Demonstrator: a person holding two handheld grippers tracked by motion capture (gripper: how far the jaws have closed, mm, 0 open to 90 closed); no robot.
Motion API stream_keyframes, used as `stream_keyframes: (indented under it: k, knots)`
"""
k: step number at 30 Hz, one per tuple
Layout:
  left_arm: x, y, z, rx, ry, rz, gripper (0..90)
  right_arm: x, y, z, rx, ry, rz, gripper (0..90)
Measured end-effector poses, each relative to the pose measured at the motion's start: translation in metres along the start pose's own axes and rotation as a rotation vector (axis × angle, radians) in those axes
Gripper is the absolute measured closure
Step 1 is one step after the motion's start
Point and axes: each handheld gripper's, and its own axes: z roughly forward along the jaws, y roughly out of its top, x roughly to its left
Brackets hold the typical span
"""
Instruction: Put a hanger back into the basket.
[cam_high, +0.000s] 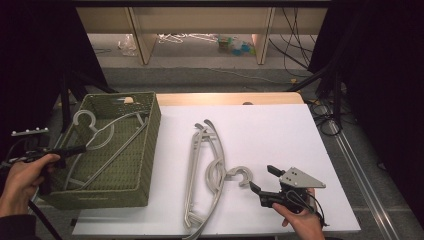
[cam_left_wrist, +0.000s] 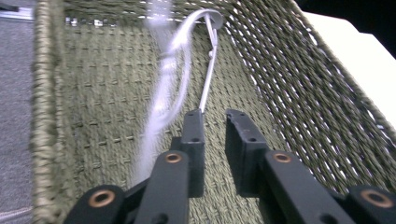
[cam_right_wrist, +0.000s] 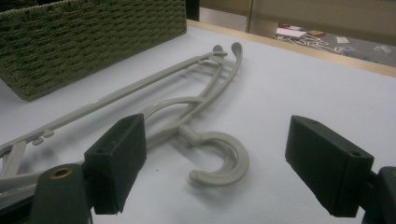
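Note:
A green woven basket (cam_high: 150, 130) stands on the table's left side with a grey plastic hanger (cam_high: 100, 132) lying inside it. My left gripper (cam_high: 82, 148) reaches in over the basket's left rim. In the left gripper view its jaws (cam_left_wrist: 215, 114) stand a little apart and open with nothing between them. The blurred hanger (cam_left_wrist: 163, 88) runs just left of the left jaw, above the basket's floor (cam_left_wrist: 107, 116). More grey hanger plastic (cam_high: 212, 165) lies on the white table, its hook (cam_high: 240, 175) pointing right. My right gripper (cam_high: 261, 177) is open just right of that hook (cam_right_wrist: 224, 161), with the hook ahead of its wide jaws (cam_right_wrist: 212, 144).
The white tabletop (cam_high: 280, 130) has free room to the right and behind the hangers. Its front edge runs just below my right hand. Dark stands and cables (cam_high: 325, 110) crowd the floor at both sides. Wooden shelving (cam_high: 200, 25) stands beyond the table.

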Motion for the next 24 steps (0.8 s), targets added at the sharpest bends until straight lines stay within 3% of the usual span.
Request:
stream_keyframes:
  k: [1,2,8,12,13,14,15,21,24]
  knots:
    - [0.002,-0.001,-0.002,-0.013,0.033,-0.014,75.1,0.000,0.000,-0.001,0.014,-0.003,-0.003,21.5]
    - [0.003,-0.001,-0.003,-0.016,0.034,-0.014,74.7,0.000,0.001,-0.002,0.019,0.000,0.002,21.5]
    - [-0.004,0.003,-0.009,-0.054,0.011,-0.013,69.3,-0.001,0.001,-0.001,0.010,-0.007,-0.007,21.5]
    - [-0.025,0.011,-0.014,-0.103,-0.033,0.004,59.8,-0.001,0.001,-0.001,0.010,-0.005,-0.008,21.5]
    - [-0.025,0.011,-0.014,-0.103,-0.033,0.004,56.7,-0.001,0.001,-0.001,0.010,-0.005,-0.008,21.5]
    - [-0.030,0.013,-0.015,-0.119,-0.069,-0.006,56.7,-0.001,0.001,-0.001,0.011,-0.006,-0.007,21.5]
    - [-0.044,0.018,-0.016,-0.134,-0.116,0.003,50.8,-0.001,0.001,-0.002,0.011,-0.011,-0.002,21.4]
    - [-0.098,0.022,-0.005,-0.141,-0.221,0.070,34.7,-0.001,0.000,-0.001,-0.008,-0.012,0.002,21.1]
    - [-0.127,0.020,0.006,-0.142,-0.236,0.130,31.9,-0.001,0.001,-0.002,-0.009,-0.007,0.004,21.0]
